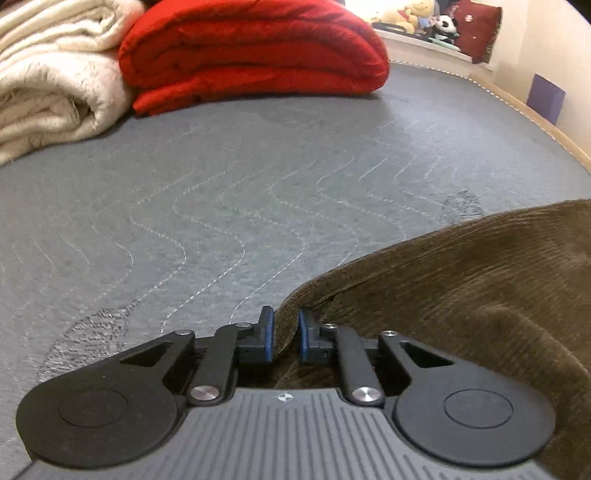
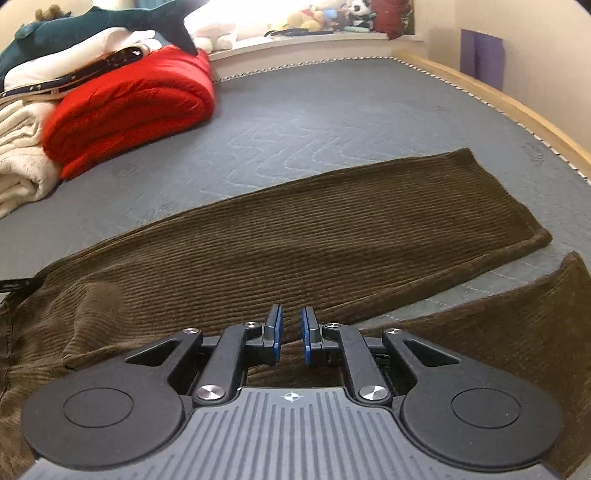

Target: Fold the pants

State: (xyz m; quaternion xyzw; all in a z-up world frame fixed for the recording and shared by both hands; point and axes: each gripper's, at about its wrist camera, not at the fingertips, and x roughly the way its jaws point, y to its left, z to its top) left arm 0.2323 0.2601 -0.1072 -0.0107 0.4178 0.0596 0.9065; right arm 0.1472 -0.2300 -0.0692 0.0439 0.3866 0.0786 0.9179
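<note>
Brown corduroy pants lie spread on a grey quilted mattress. One leg stretches flat towards the far right. The other leg rises at the lower right, lifted off the bed. My right gripper is low over the pants near the crotch, its blue pads close together with a ridge of corduroy pinched between them. In the left wrist view the pants fill the lower right. There my left gripper is shut on the fabric's edge, which stands up between the pads.
A folded red quilt and a cream blanket lie at the far left of the mattress. A wooden bed rail runs along the right edge. Plush toys sit on a ledge behind.
</note>
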